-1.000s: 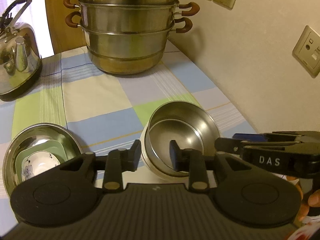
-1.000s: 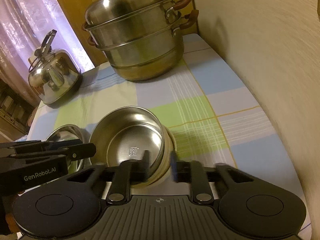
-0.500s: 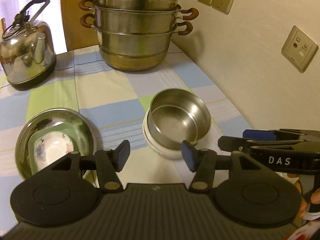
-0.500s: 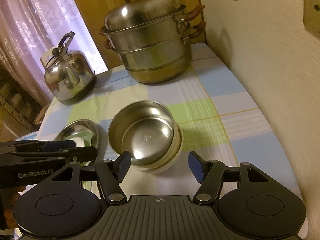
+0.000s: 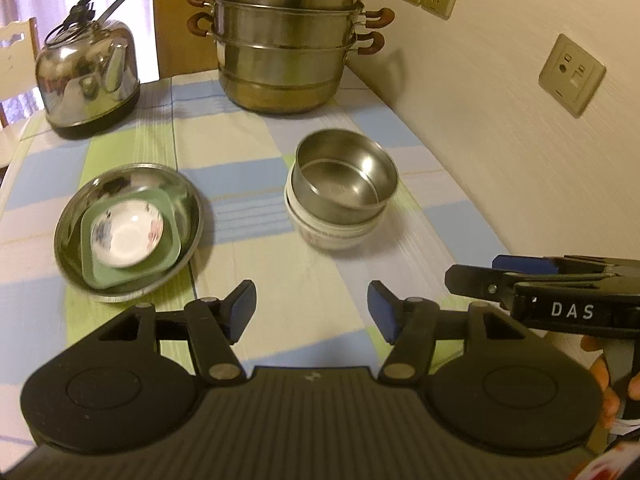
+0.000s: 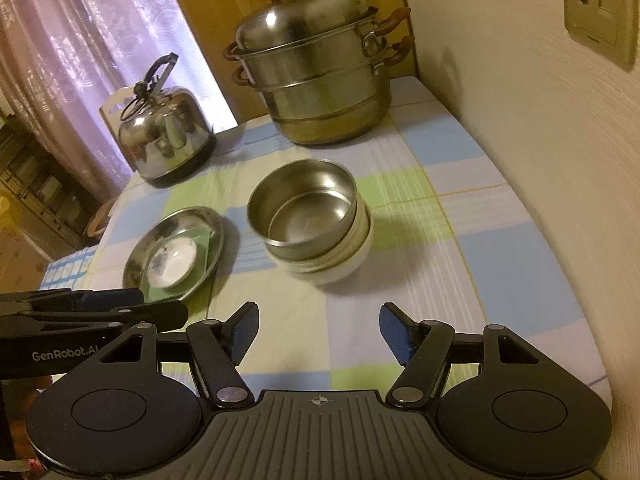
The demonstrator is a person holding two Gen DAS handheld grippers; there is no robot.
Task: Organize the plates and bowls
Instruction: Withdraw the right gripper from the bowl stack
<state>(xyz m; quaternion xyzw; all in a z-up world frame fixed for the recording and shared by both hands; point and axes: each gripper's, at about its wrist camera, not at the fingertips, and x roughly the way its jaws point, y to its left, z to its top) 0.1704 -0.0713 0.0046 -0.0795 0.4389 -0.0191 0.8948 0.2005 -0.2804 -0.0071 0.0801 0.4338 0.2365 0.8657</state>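
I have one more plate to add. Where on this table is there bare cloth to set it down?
Bare cloth lies between the open left claw and the bowl stack, and between the kettle, steamer pot and steel plate. It is crowded between the plate and the bowls.

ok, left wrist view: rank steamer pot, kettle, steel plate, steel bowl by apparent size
1. steamer pot, clearly largest though farthest back.
2 and 3. steel plate and kettle: unsure. The plate looks wider, the kettle taller, and the plate is nearer the camera.
4. steel bowl, nested in a white bowl, looks smallest.
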